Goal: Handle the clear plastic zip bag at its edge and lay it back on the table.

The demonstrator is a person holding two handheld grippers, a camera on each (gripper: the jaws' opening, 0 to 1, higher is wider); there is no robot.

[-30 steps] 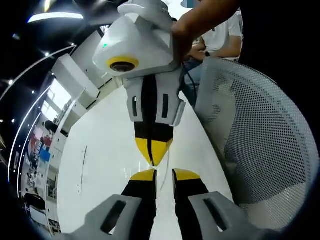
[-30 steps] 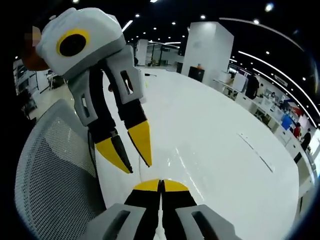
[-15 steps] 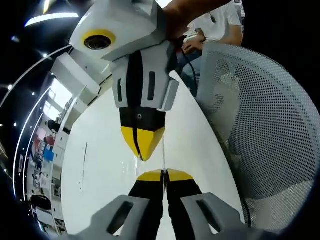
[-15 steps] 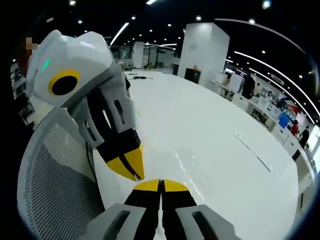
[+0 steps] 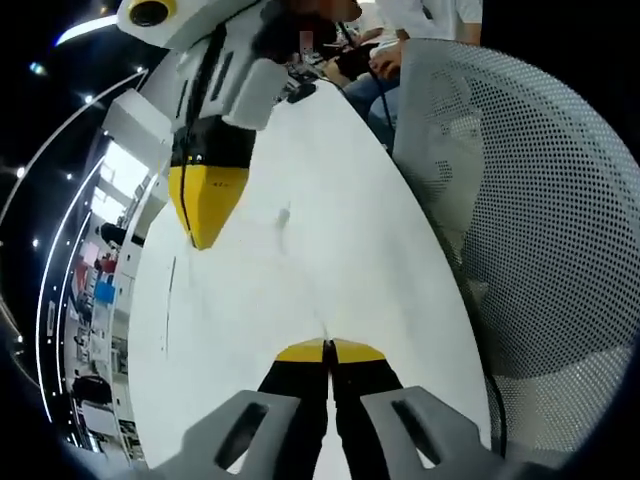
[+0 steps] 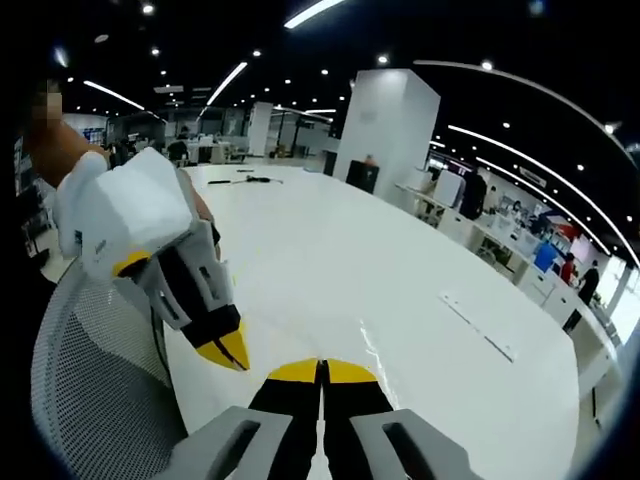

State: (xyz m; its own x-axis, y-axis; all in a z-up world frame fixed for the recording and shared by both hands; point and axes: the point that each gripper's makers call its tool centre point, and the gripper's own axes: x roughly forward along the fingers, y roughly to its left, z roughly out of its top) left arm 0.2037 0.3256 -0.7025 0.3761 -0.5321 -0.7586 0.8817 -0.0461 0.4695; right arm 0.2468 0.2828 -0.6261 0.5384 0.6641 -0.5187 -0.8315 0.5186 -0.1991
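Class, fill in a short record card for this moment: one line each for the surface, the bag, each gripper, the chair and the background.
surface: white table, glossy
bag: clear plastic bag, a thin edge rising from the left gripper's tips; hard to make out in the right gripper view
left gripper: jaws closed on the bag's edge
right gripper: jaws closed; whether it pinches the bag cannot be told
chair: grey mesh chair beside the table
background: office hall with ceiling lights, seated person at the table's far end
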